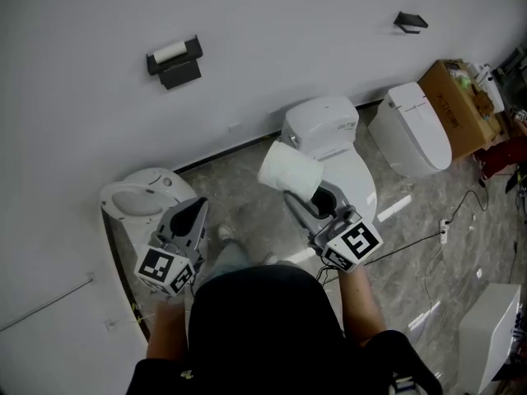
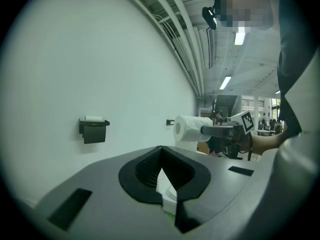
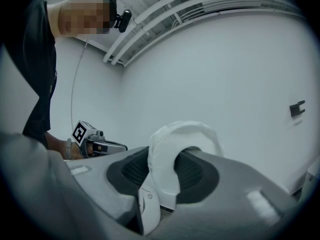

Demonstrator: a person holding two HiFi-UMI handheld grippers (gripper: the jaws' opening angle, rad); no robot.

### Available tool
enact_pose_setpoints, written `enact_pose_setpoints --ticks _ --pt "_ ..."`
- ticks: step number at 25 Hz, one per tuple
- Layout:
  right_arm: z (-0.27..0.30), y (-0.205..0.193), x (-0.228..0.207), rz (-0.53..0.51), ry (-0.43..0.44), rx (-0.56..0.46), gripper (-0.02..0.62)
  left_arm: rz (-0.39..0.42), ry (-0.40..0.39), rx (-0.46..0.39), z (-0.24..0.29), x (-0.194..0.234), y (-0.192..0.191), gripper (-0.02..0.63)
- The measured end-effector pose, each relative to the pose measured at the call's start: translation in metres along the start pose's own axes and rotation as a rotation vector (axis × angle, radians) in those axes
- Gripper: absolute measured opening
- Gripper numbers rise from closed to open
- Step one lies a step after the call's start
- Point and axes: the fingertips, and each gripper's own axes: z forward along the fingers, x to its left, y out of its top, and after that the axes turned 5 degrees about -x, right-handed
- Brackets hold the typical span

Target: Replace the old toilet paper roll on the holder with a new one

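Two tools face a white wall (image 1: 329, 23): the right tool (image 1: 290, 192) pinches a fresh toilet paper roll (image 1: 288, 169), held level and well short of the black wall holder (image 1: 176, 66), where the thin old roll (image 1: 170, 52) sits, while the left tool (image 1: 198, 206), pressed together and empty, looks free to remove it.

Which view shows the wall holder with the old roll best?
Head view: the holder is unobstructed, with the roll on top. Left gripper view shows it front-on, near the left edge. Right gripper view doesn't show it.
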Motion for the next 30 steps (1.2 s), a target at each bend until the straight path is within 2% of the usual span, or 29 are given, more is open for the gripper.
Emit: enact_pose_setpoints --ticks 7,17,24,30 --pt "0.048 -0.009 -0.035 -0.001 -0.003 0.022 0.14 0.012 -0.014 0.003 0.038 0.046 -0.003 0.014" --pt "0.184 -0.015 -0.077 -0.029 -0.006 0.057 0.138 -0.027 0.0 -0.023 0.083 0.193 0.012 0.014" --pt "0.288 -0.016 -0.085 -0.03 0.003 0.04 0.14 -0.059 0.033 -0.037 0.087 0.299 0.022 0.014" --pt "0.338 -0.024 -0.083 -0.045 0.015 0.061 0.138 -0.033 0.063 -0.049 0.085 0.358 0.031 0.014"
